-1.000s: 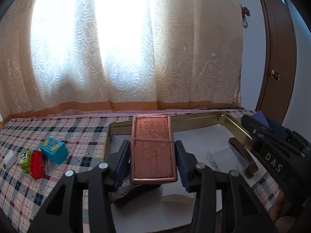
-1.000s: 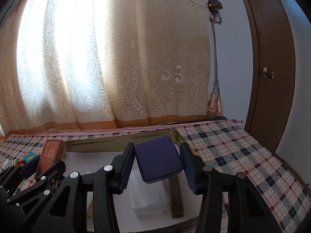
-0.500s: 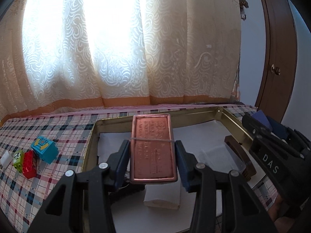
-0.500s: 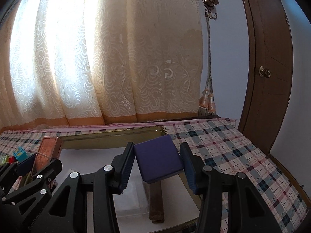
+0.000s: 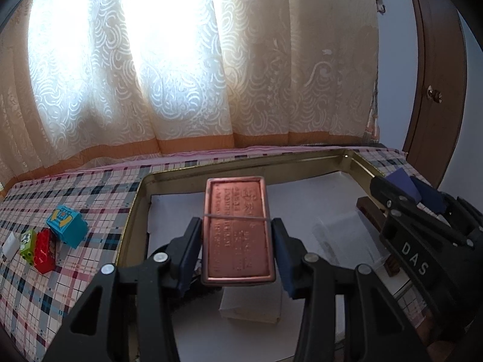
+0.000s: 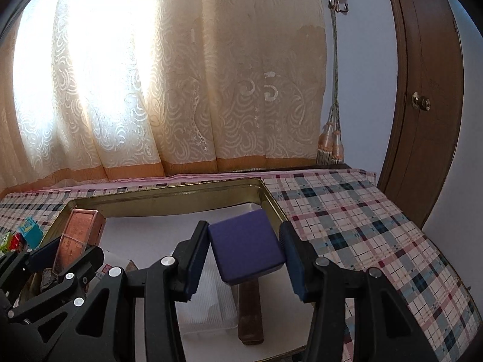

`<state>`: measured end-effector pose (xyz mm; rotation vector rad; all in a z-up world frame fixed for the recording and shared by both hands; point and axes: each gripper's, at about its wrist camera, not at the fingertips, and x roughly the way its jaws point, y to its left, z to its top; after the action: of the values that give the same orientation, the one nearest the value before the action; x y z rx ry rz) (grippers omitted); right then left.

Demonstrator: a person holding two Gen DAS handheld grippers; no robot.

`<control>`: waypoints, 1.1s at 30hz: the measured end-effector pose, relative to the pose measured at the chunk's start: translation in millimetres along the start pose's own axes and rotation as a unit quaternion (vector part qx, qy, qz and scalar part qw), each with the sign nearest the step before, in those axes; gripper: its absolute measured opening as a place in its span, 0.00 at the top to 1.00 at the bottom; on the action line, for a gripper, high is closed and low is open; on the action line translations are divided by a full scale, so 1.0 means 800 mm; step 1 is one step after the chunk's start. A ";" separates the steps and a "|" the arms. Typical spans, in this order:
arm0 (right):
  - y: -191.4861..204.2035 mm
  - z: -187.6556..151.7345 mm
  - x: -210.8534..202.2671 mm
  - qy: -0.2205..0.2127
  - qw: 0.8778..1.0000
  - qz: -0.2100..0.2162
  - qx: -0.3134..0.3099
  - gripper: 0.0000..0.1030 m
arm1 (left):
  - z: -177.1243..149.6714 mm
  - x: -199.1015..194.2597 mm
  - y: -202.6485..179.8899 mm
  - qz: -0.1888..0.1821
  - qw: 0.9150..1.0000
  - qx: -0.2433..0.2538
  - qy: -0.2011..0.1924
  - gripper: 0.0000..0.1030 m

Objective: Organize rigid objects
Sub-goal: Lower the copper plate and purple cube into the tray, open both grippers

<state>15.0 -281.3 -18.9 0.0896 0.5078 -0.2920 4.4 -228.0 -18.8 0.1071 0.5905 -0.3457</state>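
Note:
My left gripper (image 5: pixel 237 253) is shut on a flat copper-coloured tin (image 5: pixel 237 229) with a rubber band round it, held over the left half of a gold metal tray (image 5: pixel 241 167) lined with white paper. My right gripper (image 6: pixel 244 249) is shut on a dark blue box (image 6: pixel 246 249), held over the tray's (image 6: pixel 181 194) right half. Each gripper shows in the other's view: the right one (image 5: pixel 413 199) at the right edge, the left one with the tin (image 6: pixel 80 232) at the left. Under the grippers in the tray lie a brown wooden block (image 6: pixel 250 313) and a clear plastic box (image 6: pixel 208 304).
Toy bricks lie on the checked cloth left of the tray: a teal one (image 5: pixel 66 224), a red one (image 5: pixel 43 250), a green one (image 5: pixel 27 241) and a white piece (image 5: pixel 10 244). A white packet (image 5: pixel 250 307) lies in the tray. Curtain behind, wooden door (image 6: pixel 422 96) at right.
Both grippers have moved forward and a little down over the tray with their loads. The tray and toy bricks have slid left in view; more of the tray's floor shows.

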 end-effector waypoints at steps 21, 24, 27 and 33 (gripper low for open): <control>0.003 -0.002 0.001 0.005 0.999 0.046 0.014 0.42 | -0.002 -0.002 -0.001 0.015 1.000 0.005 0.001 0.02; -0.004 -0.002 -0.006 -0.011 0.998 0.040 0.037 0.24 | -0.003 -0.019 -0.001 0.019 0.999 0.008 -0.038 0.01; -0.010 -0.001 -0.011 -0.026 0.998 0.038 0.054 0.23 | -0.003 -0.029 0.000 0.032 0.998 0.017 -0.056 0.01; -0.020 -0.001 -0.016 -0.040 0.995 0.049 0.078 0.23 | -0.002 -0.028 0.021 0.037 0.998 -0.006 -0.049 0.00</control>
<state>-0.6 -293.2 -13.7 0.2537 0.3991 -0.2384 -8.1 -205.6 -7.5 0.0984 0.4898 -0.2740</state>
